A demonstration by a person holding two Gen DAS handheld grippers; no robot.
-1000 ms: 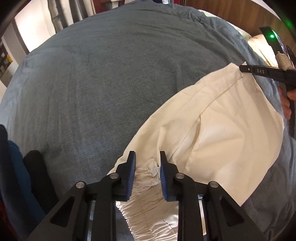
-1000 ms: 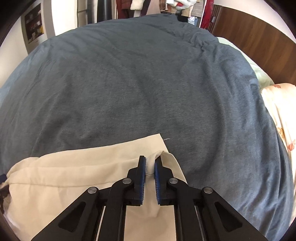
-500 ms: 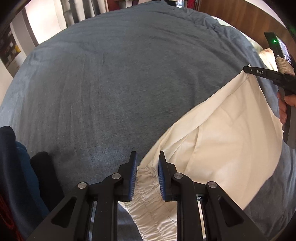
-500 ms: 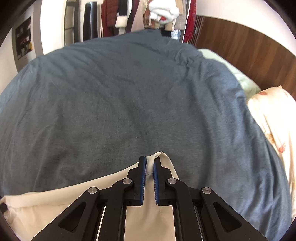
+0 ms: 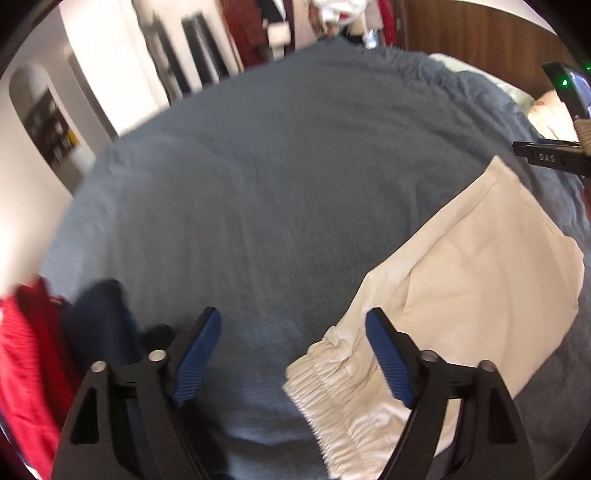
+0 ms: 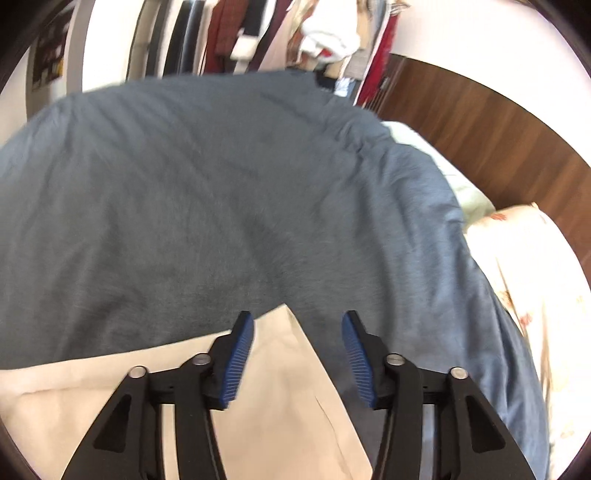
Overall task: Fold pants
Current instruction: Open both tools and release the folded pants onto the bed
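Note:
Cream pants (image 5: 469,291) lie folded on a blue-grey bedcover (image 5: 258,206). Their gathered elastic waistband (image 5: 328,384) sits low in the left wrist view, just below my left gripper (image 5: 293,328). That gripper's jaws are opening wide and press on nothing. In the right wrist view the pants (image 6: 280,398) show a pointed corner between the blue pads of my right gripper (image 6: 297,326). Its jaws are opening too, and the cloth lies loose on the bed beneath them. The right gripper's black body (image 5: 550,158) appears at the right edge of the left wrist view, above the far corner.
Red and dark blue clothes (image 5: 44,354) are piled at the left edge of the bed. Pale pillows (image 6: 532,266) and a wooden headboard (image 6: 480,122) lie to the right. Hanging clothes (image 6: 288,33) fill the far wall. The bedcover (image 6: 221,192) spreads wide beyond the pants.
Both grippers let go of the pants and opened. Both lifted and tilted up, so more of the room shows. The cloth dropped flat onto the bed.

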